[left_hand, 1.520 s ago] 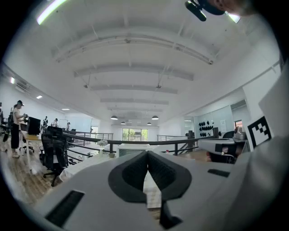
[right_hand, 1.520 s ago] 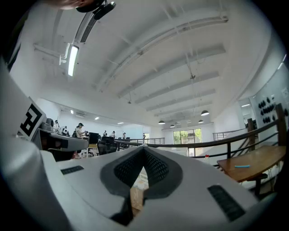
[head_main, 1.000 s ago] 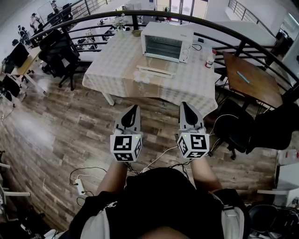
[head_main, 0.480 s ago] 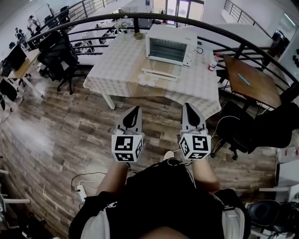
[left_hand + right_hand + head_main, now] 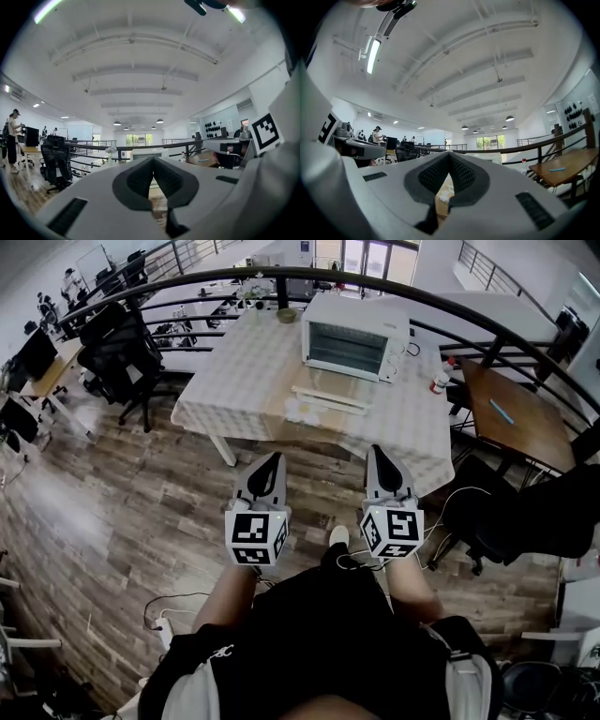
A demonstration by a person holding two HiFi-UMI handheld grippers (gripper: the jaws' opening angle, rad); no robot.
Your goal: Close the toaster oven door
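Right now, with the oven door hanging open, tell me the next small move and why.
Probably step closer to the table first. The toaster oven sits toward its far side with the door folded down, while the left gripper and right gripper, both shut and empty, hang over the floor short of the table's edge, likely out of reach.

Too small to identify: pale items (image 5: 302, 411) near the table's (image 5: 234, 381) front edge. Largely hidden behind closed jaws, left gripper view: toaster oven (image 5: 140, 152).
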